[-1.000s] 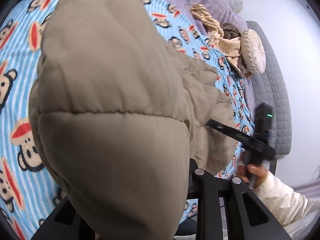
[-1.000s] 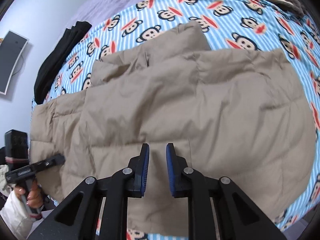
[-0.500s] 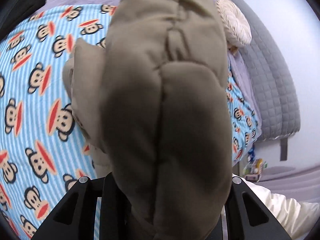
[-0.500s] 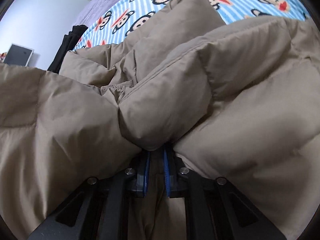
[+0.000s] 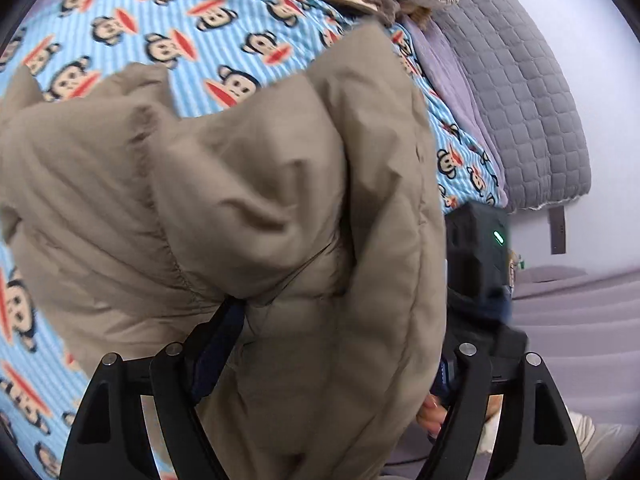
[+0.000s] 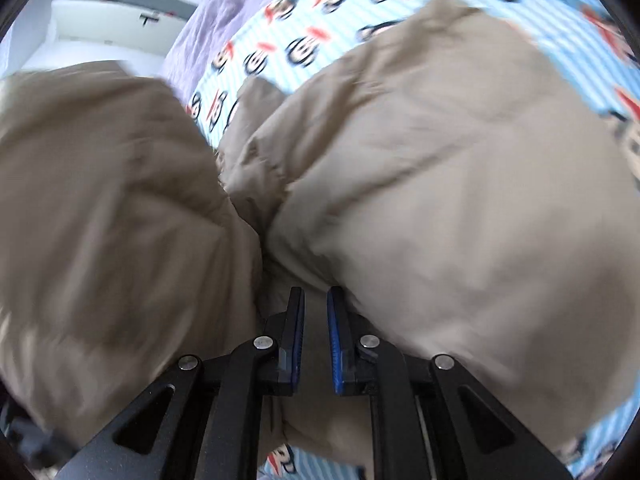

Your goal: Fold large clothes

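Both tools at tan puffer jacket (image 5: 248, 208), left tool (image 5: 332, 344) gripping it, monkey-print sheet (image 5: 192, 40) beneath

Matt padded cloth jacket (image 5: 280, 200), striped cotton-look bedsheet (image 5: 208, 40)

bedroom | monkey-print bedsheet (image 5: 224, 36) | grey quilted headboard (image 5: 532, 108)

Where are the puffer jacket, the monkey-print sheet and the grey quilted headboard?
puffer jacket (image 5: 248, 184): left wrist view, bunched padded panel above the tool.
monkey-print sheet (image 5: 168, 28): left wrist view, bare striped area beyond the jacket.
grey quilted headboard (image 5: 532, 112): left wrist view, its stitched face at right.
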Demonstrator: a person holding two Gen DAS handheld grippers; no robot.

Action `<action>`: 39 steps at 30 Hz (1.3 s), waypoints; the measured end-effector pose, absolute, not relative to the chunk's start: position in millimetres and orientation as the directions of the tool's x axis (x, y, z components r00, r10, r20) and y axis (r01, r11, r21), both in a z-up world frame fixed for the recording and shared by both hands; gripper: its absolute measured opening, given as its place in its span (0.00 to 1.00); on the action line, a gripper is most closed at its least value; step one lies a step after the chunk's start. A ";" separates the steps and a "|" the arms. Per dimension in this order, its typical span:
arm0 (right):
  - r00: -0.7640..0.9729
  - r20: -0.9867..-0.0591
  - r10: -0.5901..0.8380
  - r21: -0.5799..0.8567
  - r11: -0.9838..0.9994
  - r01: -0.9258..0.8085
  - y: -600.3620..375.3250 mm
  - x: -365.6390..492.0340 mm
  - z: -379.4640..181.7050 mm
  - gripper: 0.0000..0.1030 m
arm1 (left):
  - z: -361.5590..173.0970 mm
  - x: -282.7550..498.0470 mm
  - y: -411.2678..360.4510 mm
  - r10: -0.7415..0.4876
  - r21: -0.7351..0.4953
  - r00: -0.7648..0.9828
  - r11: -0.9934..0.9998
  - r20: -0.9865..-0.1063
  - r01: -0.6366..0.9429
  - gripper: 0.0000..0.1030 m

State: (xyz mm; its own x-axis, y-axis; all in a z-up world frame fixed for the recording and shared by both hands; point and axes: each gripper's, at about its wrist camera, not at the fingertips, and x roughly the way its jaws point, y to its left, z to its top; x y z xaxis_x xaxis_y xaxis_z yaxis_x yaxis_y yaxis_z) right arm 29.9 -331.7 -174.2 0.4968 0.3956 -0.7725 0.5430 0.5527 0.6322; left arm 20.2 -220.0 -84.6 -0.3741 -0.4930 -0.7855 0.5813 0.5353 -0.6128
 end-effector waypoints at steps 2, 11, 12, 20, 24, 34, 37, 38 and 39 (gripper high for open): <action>0.501 -0.782 0.369 0.620 0.537 0.572 -339.2 3.2 -170.0 0.13 | -98.5 21.6 -234.8 -0.493 -0.631 -0.401 0.519 -0.772 0.577 0.78; 0.533 -0.794 0.294 0.599 0.531 0.600 -331.4 -77.1 -139.4 0.72 | -133.1 3.6 -295.4 -0.466 -0.560 -0.339 0.503 -0.817 0.658 0.78; 0.558 -0.770 0.309 0.628 0.523 0.577 -328.6 -85.1 -133.6 0.72 | -134.0 2.5 -304.2 -0.463 -0.546 -0.325 0.504 -0.825 0.669 0.78; 0.594 -0.678 0.432 0.708 0.601 0.371 -291.4 -71.4 -105.0 0.81 | -80.1 -2.9 -281.9 -0.521 -0.399 -0.104 0.494 -0.847 0.772 0.78; 0.526 -0.809 0.264 0.554 0.641 0.531 -302.0 -56.7 -120.0 0.56 | -47.3 18.8 -235.4 -0.545 -0.199 0.214 0.601 -0.811 0.774 0.78; 0.515 -0.844 0.149 0.474 0.658 0.585 -330.0 -74.1 -124.7 0.21 | -121.5 59.5 -235.3 -0.360 -0.056 0.323 0.739 -0.875 0.672 0.78; 0.495 -0.859 0.131 0.451 0.654 0.608 -341.3 -73.1 -134.4 0.21 | -128.9 40.6 -268.7 -0.378 -0.041 0.320 0.699 -0.869 0.713 0.78; 0.486 -0.865 0.127 0.444 0.644 0.623 -345.3 -83.0 -133.6 0.21 | -132.0 34.5 -279.3 -0.379 -0.035 0.317 0.687 -0.869 0.726 0.78; 0.478 -0.870 0.125 0.441 0.632 0.637 -348.0 -89.4 -137.2 0.21 | -136.0 28.2 -290.9 -0.378 -0.027 0.314 0.674 -0.871 0.738 0.78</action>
